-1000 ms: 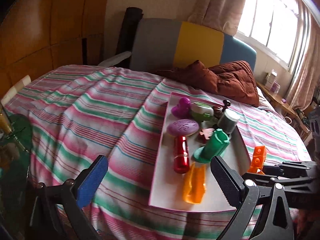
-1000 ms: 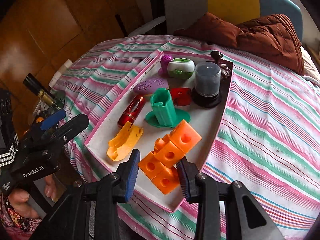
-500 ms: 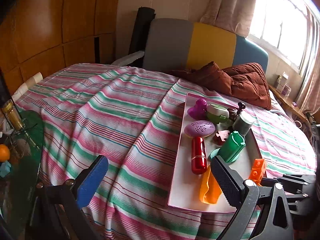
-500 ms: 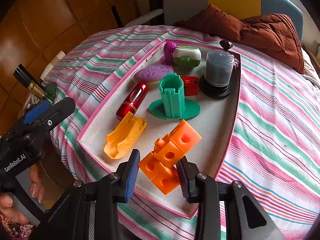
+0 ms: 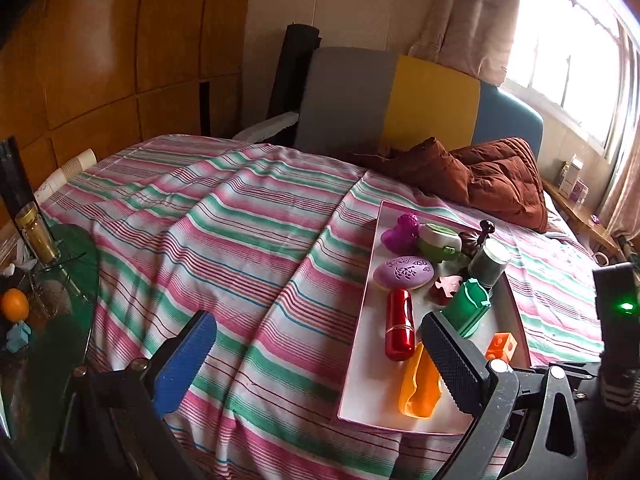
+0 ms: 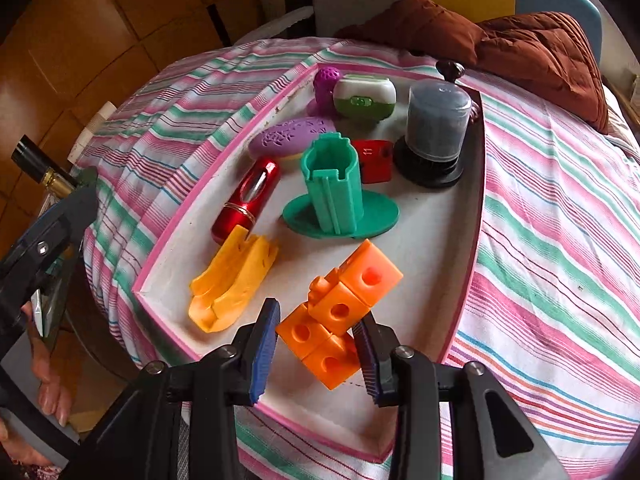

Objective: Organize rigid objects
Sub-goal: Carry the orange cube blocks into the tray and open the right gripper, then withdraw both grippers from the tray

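Two grippers in play here. The right gripper (image 6: 318, 316) sits at the bottom middle of its own view, its pads pressed against either side of an orange cube cluster (image 6: 340, 312), so it's gripping that. The cluster hangs low over the near end of the white tray (image 6: 432, 248) with the pink rim; I can't tell if it touches the tray floor.

The rest of the tray is pretty packed. A yellow grooved piece (image 6: 232, 280) lies just left of the cubes, with a shiny red capsule (image 6: 248, 196) touching its upper end. A green stand (image 6: 340, 196) is upright in the middle. Above it are a purple oval (image 6: 292, 140), a small red square piece (image 6: 374, 160) and a dark cylinder (image 6: 438, 120) on a black base. At the far end sit a green-and-white case (image 6: 364, 96) and a purple figure (image 6: 326, 84).

The left gripper (image 5: 316, 328) is spread wide with nothing between its fingers, above the striped bedspread (image 5: 240, 220), with the tray at the lower right of its view.
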Action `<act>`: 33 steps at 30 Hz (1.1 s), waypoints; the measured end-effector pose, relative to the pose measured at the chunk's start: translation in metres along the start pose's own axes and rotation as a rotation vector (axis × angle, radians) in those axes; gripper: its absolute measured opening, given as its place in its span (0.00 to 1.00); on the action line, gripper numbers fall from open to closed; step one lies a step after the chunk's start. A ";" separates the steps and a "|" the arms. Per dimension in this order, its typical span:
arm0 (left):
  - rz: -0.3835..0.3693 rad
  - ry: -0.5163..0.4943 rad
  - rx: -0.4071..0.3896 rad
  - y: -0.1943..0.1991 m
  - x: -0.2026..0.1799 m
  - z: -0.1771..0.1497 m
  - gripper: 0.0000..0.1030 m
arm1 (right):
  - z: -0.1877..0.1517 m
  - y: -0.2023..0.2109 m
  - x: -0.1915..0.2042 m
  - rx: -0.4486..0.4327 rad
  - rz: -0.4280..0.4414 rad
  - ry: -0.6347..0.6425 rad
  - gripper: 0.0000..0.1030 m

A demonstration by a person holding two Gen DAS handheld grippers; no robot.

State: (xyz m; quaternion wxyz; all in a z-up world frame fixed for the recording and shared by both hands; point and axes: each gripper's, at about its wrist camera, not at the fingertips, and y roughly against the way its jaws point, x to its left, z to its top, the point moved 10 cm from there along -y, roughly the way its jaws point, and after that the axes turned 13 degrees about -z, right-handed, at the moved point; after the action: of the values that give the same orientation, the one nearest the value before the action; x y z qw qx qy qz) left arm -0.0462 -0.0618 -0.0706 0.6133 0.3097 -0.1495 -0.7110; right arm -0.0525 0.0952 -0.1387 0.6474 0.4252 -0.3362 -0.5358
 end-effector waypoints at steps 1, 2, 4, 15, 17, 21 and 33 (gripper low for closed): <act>0.002 0.000 -0.003 0.001 0.000 0.000 1.00 | 0.000 -0.001 -0.001 0.007 -0.003 -0.005 0.37; 0.004 -0.001 -0.007 0.001 0.000 0.001 1.00 | 0.000 0.000 -0.002 0.007 0.004 -0.013 0.37; 0.009 -0.001 -0.011 0.002 0.000 0.001 1.00 | -0.002 0.003 -0.004 0.002 0.018 -0.029 0.40; -0.005 -0.027 -0.032 0.006 -0.013 0.004 1.00 | -0.003 0.025 -0.013 -0.057 0.057 -0.116 0.40; -0.002 -0.051 -0.053 0.010 -0.018 0.006 1.00 | -0.003 0.027 -0.014 -0.067 0.029 -0.117 0.42; 0.036 -0.101 -0.084 0.017 -0.025 0.011 1.00 | -0.001 0.032 -0.019 -0.095 -0.010 -0.112 0.43; 0.078 -0.129 -0.045 0.017 -0.031 0.014 1.00 | 0.016 0.054 -0.036 -0.200 -0.161 -0.120 0.71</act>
State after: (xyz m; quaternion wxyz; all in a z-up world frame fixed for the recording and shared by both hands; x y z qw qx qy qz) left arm -0.0396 -0.0380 -0.0415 0.6365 0.2434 -0.1843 -0.7083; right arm -0.0515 0.1309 -0.0820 0.6203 0.3512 -0.2841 -0.6412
